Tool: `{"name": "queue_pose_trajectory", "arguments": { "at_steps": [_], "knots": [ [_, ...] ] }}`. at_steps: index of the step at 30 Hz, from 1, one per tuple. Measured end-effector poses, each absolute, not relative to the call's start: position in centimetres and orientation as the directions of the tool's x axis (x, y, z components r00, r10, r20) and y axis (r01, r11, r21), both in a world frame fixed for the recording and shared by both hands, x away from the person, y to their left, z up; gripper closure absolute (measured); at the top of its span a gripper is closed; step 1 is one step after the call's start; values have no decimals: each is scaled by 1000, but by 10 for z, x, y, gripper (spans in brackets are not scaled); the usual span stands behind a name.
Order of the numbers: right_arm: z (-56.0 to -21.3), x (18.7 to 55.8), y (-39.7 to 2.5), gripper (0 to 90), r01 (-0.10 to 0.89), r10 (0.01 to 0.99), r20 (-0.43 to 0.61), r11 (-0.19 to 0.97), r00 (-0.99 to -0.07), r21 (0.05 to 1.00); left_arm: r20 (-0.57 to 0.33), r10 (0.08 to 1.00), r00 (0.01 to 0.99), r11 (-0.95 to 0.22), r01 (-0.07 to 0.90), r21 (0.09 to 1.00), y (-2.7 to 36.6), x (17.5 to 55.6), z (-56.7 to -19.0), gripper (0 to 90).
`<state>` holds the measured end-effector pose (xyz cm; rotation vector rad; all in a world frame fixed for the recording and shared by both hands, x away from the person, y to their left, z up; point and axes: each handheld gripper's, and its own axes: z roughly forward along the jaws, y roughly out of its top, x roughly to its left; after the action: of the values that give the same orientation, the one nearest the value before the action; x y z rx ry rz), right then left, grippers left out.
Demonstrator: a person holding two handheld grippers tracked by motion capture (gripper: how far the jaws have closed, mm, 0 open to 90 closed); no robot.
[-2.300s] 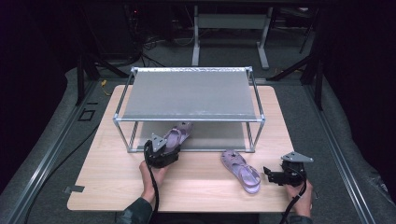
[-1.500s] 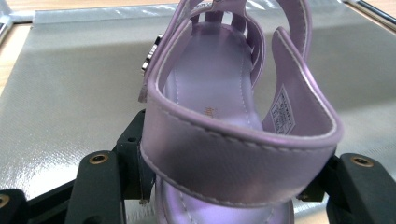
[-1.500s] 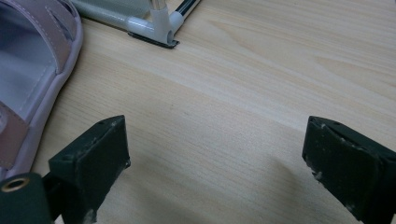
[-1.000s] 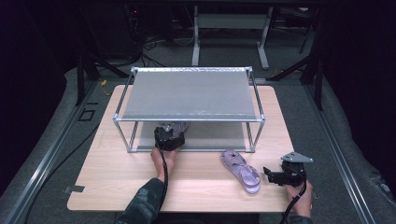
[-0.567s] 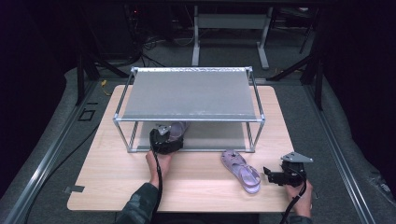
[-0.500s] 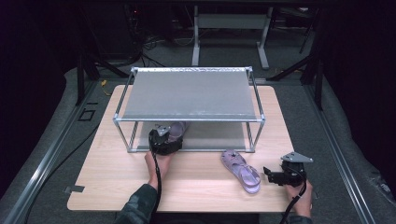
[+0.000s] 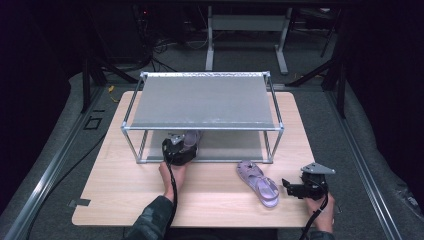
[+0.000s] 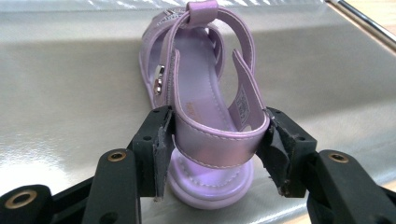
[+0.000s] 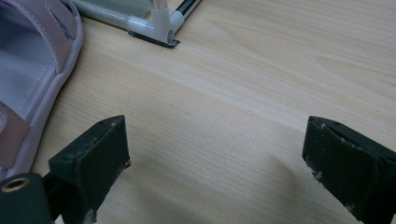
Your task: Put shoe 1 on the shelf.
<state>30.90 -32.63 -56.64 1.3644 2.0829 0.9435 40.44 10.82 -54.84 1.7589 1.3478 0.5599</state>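
Dark room, light wood bench w/ a two-tier metal-frame rack w/ grey sheet shelves sitting on it.

Left tongs are around the heel strap of the lilac strappy sandal w/ soft sole. Pads sit on both sides of the heel cup, touching or v. close, jaws roughly mid-open; I read that as a grip. Sandal lies flat on the rack's lower grey shelf, toe pointing away from me, just inside the front rail. High view has my left tongs at that front edge.

Right tongs are wide open, nothing btwn the jaws, over bare bench. Second lilac sandal, same type, lies flat on the bench just left of them, in front of the rack's front-right foot. Right tongs in high view are near it, not touching.

Handling, my judgement:
- Light, no real load on the tongs.
- Strap is thin glossy faux leather: soft, will fold if squeezed hard. Glossy = prob. slippery on the pads.
- Sole looks semi-flex; held by the heel, the toe will likely droop, so keep it low and level.
- Small metal buckle on the side, avoid clamping it.
- Best hold: heel cup where strap meets sole, stiffest spot. For sandal no. 2, same place or across the sole edge at the heel.
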Motion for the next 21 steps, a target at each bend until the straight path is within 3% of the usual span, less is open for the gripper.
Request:
{"name": "queue_pose_trajectory", "arguments": {
  "at_steps": [6,15,21],
  "knots": [
    [-566,309,-326,66,593,921,-16,264,-389,761,-130,943,306,-75,576,814,102,407,-548,444],
    [-565,308,-327,66,595,919,-19,270,-393,757,-78,937,340,-131,550,824,111,400,-541,224],
    [-565,307,-327,65,592,921,-14,263,-390,762,-69,921,384,-166,547,821,120,385,-538,151]
  ]
}}
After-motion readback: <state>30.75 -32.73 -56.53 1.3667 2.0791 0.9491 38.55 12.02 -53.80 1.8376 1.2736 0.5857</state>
